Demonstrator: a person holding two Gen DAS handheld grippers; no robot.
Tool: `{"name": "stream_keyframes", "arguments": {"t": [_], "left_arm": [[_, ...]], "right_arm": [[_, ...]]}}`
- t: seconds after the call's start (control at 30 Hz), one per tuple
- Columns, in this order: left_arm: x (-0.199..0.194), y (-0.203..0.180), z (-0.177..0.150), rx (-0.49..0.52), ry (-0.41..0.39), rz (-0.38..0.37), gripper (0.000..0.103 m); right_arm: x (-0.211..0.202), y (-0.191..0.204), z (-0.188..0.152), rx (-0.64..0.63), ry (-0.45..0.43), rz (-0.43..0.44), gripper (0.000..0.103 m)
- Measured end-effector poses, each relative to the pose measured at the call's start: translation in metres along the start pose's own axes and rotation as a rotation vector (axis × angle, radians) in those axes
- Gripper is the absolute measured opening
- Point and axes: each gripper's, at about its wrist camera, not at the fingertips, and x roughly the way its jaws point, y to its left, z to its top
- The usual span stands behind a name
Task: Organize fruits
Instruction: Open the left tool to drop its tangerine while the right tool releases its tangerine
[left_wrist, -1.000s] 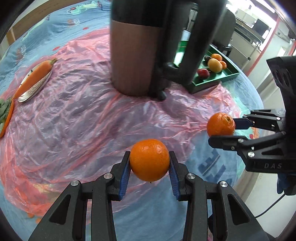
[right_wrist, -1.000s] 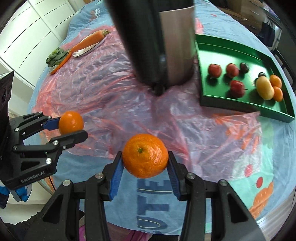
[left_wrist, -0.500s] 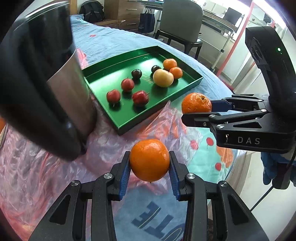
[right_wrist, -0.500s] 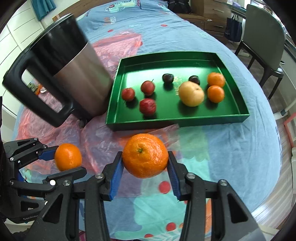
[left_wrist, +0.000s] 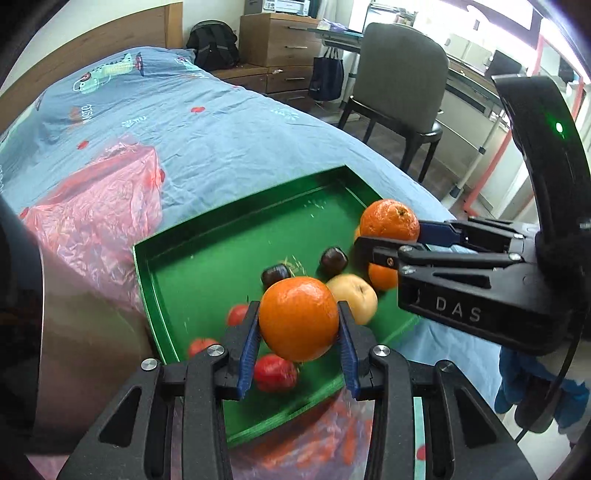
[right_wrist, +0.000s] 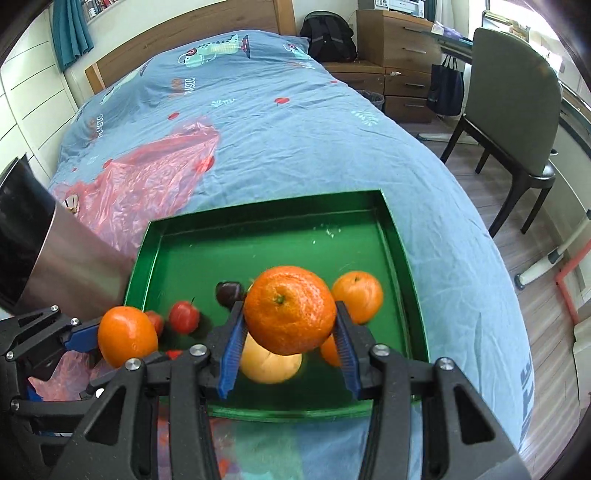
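Oranges are clamped one per claw: the left claw grasps a small orange, the right claw a larger orange, both held above the green tray on the bed. Beneath them lie a yellow pear, red fruits and dark plums. A steel jug stands against the tray's left wall, on pink plastic sheeting.

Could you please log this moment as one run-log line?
left gripper: shut on small orange | right gripper: shut on large orange | both over green tray
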Motion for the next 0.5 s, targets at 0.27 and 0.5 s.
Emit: {"name": "stream_keyframes", "arguments": {"t": [0.27, 0.5], "left_arm": [[0.061, 0.033, 0.035, -0.138, 0.007, 0.14, 0.034], [0.103, 0.046, 0.032, -0.206, 0.058, 0.21, 0.034]], "right_arm": [[0.061, -0.013, 0.039, -0.036, 0.006, 0.011, 0.047], [0.099, -0.023, 0.039, -0.034, 0.042, 0.016, 0.048]]}}
